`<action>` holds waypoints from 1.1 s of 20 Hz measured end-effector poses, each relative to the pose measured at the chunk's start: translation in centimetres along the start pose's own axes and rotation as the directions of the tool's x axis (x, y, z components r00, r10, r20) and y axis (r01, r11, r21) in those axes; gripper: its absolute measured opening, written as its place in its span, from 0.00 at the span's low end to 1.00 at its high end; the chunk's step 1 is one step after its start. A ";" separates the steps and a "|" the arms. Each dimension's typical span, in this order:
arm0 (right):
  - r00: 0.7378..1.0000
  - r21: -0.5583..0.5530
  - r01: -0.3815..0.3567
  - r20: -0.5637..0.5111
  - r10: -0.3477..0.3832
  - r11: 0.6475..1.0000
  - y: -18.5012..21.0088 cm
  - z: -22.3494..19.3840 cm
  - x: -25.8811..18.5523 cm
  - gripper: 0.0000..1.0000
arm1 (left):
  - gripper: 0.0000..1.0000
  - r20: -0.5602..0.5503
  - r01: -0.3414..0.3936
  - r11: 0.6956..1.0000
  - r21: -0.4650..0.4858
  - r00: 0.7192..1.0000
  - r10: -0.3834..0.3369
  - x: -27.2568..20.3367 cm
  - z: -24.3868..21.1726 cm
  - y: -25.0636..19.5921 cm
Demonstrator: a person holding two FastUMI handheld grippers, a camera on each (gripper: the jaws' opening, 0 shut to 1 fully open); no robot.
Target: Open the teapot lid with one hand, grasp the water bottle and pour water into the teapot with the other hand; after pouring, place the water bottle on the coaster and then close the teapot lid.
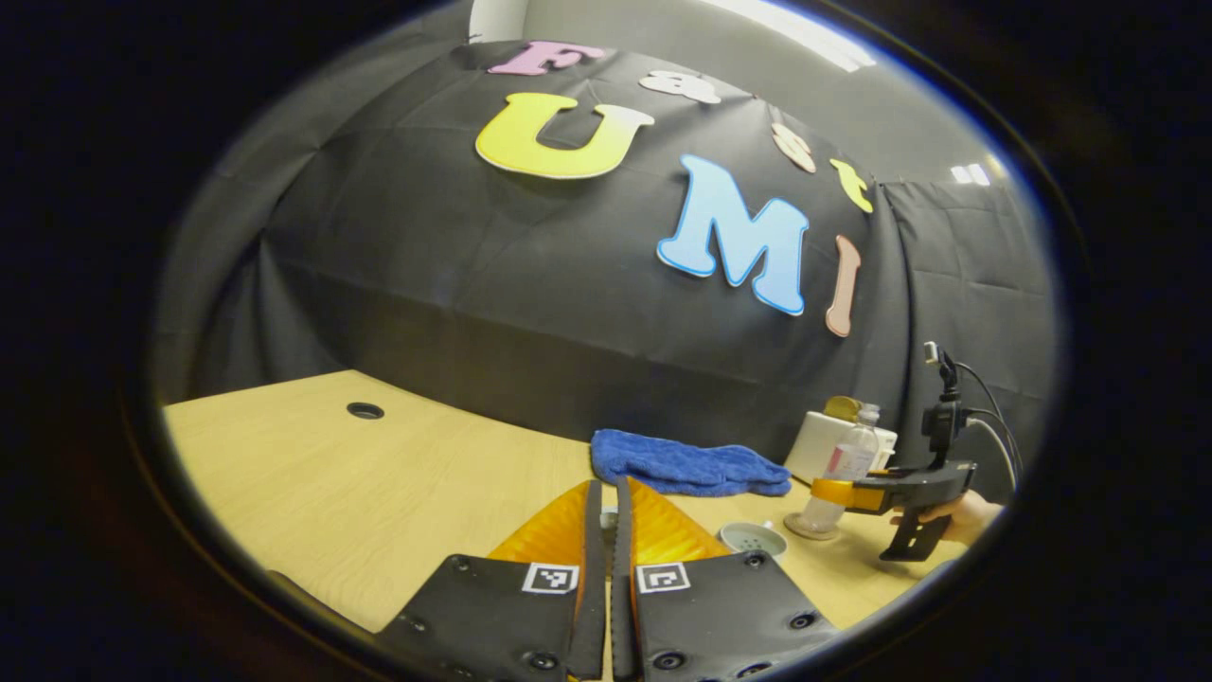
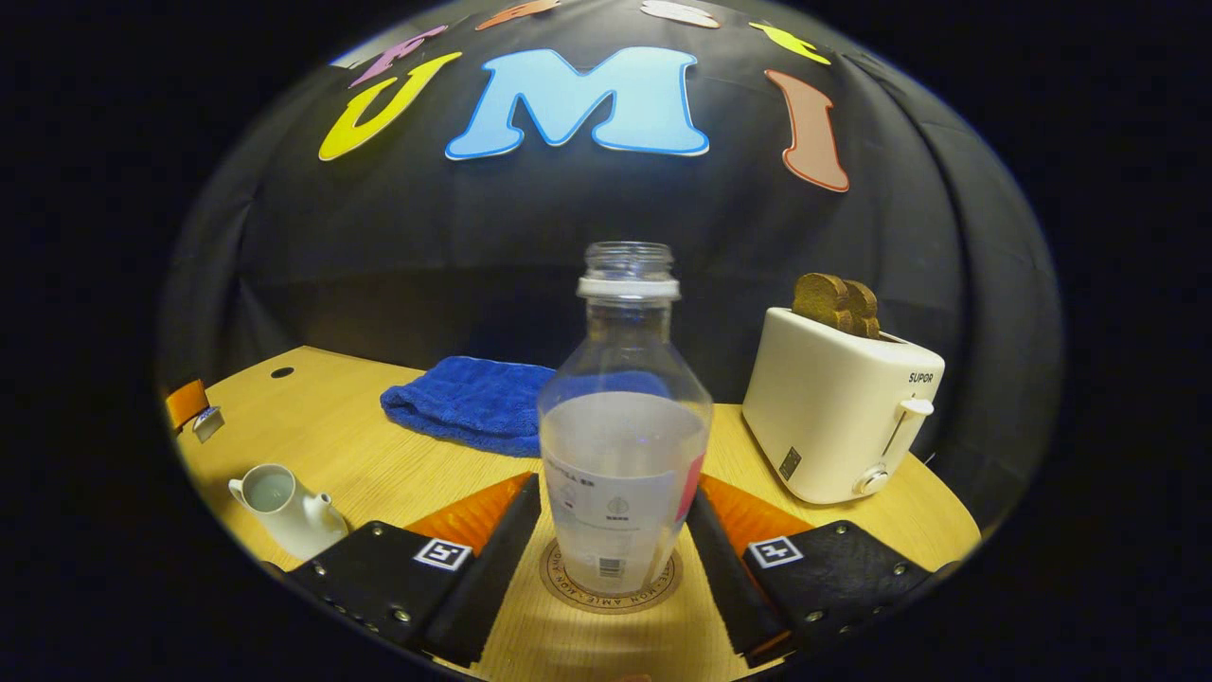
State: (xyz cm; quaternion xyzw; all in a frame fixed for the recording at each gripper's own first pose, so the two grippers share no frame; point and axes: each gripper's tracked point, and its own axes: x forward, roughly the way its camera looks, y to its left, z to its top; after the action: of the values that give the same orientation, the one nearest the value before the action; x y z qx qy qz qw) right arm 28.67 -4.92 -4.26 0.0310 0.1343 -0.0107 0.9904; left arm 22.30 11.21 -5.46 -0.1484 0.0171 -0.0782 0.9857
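A clear water bottle (image 2: 620, 455), uncapped and about half full, stands upright on a round coaster (image 2: 653, 589). My right gripper (image 2: 614, 493) is around its lower body, with a finger against each side. The left gripper view shows the same bottle (image 1: 846, 464), the coaster (image 1: 805, 529), that gripper (image 1: 838, 493) and the hand (image 1: 966, 516) holding it. The white teapot (image 2: 284, 507) sits lidless at the left with water inside, and it also shows as a teapot (image 1: 753, 540) in the left gripper view. My left gripper (image 1: 609, 488) is shut on a small pale lid (image 1: 609, 517), held above the table.
A blue towel (image 2: 464, 403) lies at the back of the wooden table (image 2: 379, 464), against the black cloth. A white toaster (image 2: 838, 417) holding toast stands right of the bottle. A cable hole (image 1: 365, 410) sits at the far left of the tabletop.
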 end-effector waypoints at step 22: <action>0.974 0.026 0.081 0.212 -0.085 0.996 -2.4 2.8 -13.7 0.98 | 0.09 -0.032 0.101 0.976 0.191 0.995 -0.097 1.3 0.5 -9.0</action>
State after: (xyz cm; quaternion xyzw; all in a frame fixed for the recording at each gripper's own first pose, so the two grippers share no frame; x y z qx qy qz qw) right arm 16.14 -7.28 1.97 0.0327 0.0286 -0.0566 0.9975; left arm 22.23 2.68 -2.36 -0.0525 0.0130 -0.1300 0.9900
